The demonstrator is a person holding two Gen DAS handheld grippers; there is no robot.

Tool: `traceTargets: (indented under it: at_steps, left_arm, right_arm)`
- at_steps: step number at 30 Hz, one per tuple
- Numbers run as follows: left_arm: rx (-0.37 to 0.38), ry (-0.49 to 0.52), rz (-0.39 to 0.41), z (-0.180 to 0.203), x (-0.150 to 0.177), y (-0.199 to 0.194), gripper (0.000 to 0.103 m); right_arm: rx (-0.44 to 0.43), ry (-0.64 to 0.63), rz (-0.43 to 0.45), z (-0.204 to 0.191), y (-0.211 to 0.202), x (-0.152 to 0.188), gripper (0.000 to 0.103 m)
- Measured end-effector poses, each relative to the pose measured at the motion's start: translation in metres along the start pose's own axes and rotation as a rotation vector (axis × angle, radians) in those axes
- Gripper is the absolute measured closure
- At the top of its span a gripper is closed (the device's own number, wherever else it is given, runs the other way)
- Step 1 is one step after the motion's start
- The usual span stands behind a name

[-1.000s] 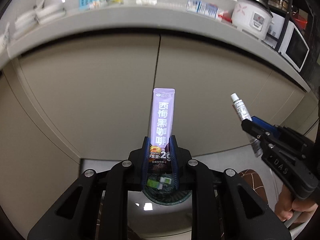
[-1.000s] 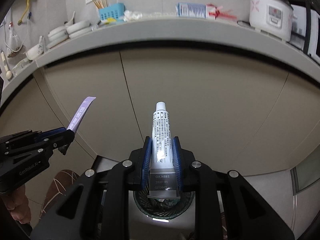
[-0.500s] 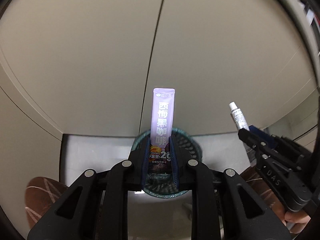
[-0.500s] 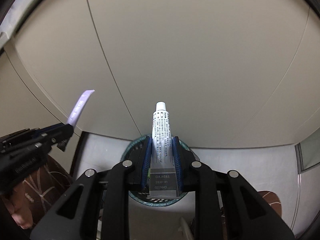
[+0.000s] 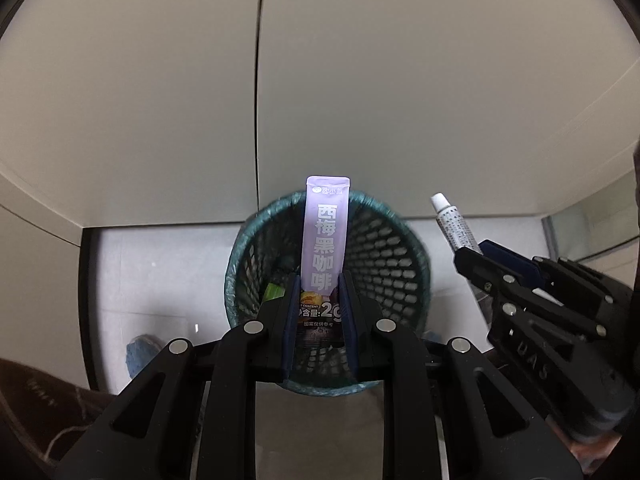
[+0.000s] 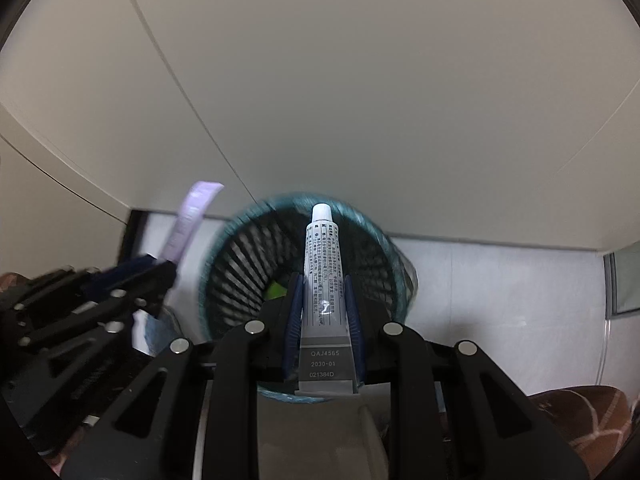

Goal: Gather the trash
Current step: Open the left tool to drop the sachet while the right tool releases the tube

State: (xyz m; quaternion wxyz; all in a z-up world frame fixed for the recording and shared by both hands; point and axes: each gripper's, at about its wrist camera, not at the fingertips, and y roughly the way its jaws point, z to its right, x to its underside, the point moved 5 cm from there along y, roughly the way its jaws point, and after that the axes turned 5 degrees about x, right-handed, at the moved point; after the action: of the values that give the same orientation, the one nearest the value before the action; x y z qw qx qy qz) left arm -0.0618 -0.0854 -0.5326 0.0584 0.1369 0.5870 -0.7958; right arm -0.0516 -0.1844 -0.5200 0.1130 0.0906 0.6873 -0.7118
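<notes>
The left tool (image 5: 319, 280) is clamped on a purple sachet (image 5: 325, 236), the right tool (image 6: 323, 282) on a white tube (image 6: 322, 264); both point steeply down, side by side, over a black mesh bin (image 5: 384, 264) with a teal liner, scraps inside. The bin stands on a pale floor (image 5: 160, 264). Behind it rise plain beige cabinet doors (image 5: 400, 80).

Both wrist views look steeply down along their own fingers, from close above the mesh bin (image 5: 332, 264), toward the cabinet doors (image 5: 160, 100) behind it. Each sees the other gripper at its edge: the right gripper (image 5: 476, 256) in the left view, the left gripper (image 6: 160, 266), somewhat blurred, in the right.
</notes>
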Motion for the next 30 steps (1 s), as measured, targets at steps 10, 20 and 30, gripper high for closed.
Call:
traceTargets:
  at_steps: [10, 20, 30]
  left_arm:
    - [0.045, -0.009, -0.104, 0.007, 0.009, 0.058, 0.079]
    - [-0.005, -0.065, -0.083, -0.01, 0.007, 0.063, 0.049]
    - [-0.084, -0.135, -0.065, -0.036, 0.003, 0.055, 0.032]
  right_arm:
    - [-0.024, 0.034, -0.088, 0.014, 0.039, 0.007, 0.082]
    - [-0.041, 0.034, -0.107, 0.025, 0.048, 0.007, 0.082]
    - [-0.087, 0.018, -0.113, 0.016, 0.051, 0.006, 0.075]
